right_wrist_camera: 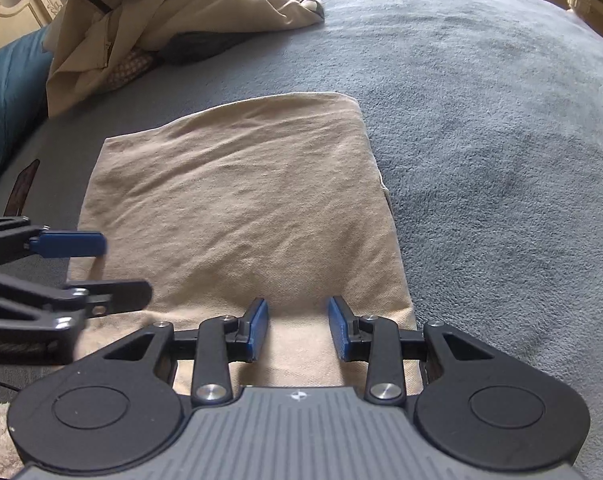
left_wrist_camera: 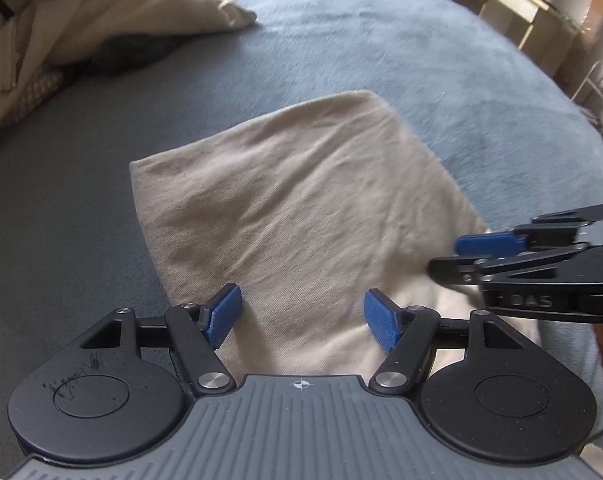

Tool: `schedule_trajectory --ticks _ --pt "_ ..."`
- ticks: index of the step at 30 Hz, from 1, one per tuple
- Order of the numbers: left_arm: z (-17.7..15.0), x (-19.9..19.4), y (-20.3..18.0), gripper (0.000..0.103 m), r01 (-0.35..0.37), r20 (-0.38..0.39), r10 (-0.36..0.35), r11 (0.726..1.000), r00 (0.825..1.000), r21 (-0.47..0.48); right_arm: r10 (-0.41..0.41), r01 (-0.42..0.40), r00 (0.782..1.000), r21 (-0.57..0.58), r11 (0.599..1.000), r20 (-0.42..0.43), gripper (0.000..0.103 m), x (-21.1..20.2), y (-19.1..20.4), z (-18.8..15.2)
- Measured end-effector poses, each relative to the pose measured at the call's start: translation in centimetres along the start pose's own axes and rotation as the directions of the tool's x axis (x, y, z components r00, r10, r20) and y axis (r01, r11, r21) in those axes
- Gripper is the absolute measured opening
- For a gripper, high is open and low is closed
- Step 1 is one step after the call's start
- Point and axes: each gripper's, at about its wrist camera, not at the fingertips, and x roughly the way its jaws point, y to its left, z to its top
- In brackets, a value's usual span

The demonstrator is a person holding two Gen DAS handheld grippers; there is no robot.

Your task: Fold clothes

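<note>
A folded beige cotton garment (left_wrist_camera: 301, 216) lies flat as a rough rectangle on a grey-blue plush bed cover (left_wrist_camera: 441, 60), its near end under both tools and its far edge squared off toward the middle of the bed. The left gripper (left_wrist_camera: 302, 318), black with ribbed blue pads, hangs over the near left part of the garment with its jaws wide apart and only cloth showing in the gap. The right gripper (right_wrist_camera: 298, 329) sits over the near right part, its jaws narrower but still apart, nothing pinched between them. Whether any pad touches the fabric cannot be told. At the far left a heap of unfolded tan clothing (right_wrist_camera: 161, 12) covers a dark item, well apart from the folded piece. A teal cushion (right_wrist_camera: 9, 92) lies at the left edge.
</note>
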Motion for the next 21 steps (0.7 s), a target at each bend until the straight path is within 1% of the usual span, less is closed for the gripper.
schedule_trajectory --ticks 2,3,7,9,12,15,17,21 --pt "0.0 0.1 -0.2 0.070 -0.010 -0.009 0.010 1.000 1.000 0.012 -0.001 0.001 1.000 -0.011 1.000 -0.016 0.037 -0.3 0.1 0.6" --pt "0.1 0.2 -0.2 0.070 -0.010 -0.015 0.010 1.000 1.000 0.012 0.002 -0.003 1.000 -0.019 1.000 -0.006 0.037 -0.6 0.2 1.0" --pt "0.4 0.2 0.1 0.070 0.000 -0.041 0.000 1.000 0.999 -0.021 0.005 -0.003 0.997 -0.035 0.999 0.072 0.037 -1.7 0.1 3.6" --pt "0.6 0.2 0.1 0.070 0.000 -0.052 -0.002 1.000 0.999 -0.031 0.020 -0.018 0.995 -0.020 1.000 0.094 0.036 -1.4 -0.2 5.1" --pt "0.8 0.2 0.2 0.071 0.000 -0.066 -0.003 0.999 0.998 -0.043 0.030 -0.028 0.994 -0.014 0.999 0.103 0.035 0.0 -0.3 6.6" --pt "0.8 0.2 0.0 0.072 0.002 -0.068 -0.005 0.999 0.998 -0.042 0.037 -0.037 0.997 -0.005 0.999 0.069 0.035 2.3 -0.5 6.8" --pt "0.8 0.2 -0.1 0.073 0.001 -0.069 -0.003 0.999 0.998 -0.039 0.040 -0.039 0.998 -0.008 0.999 0.057 0.035 3.5 -0.9 6.2" --pt "0.8 0.3 -0.4 0.077 -0.003 -0.069 0.001 0.999 0.998 -0.035 0.053 -0.053 0.996 -0.005 0.999 0.066 0.035 3.5 -1.2 5.7"
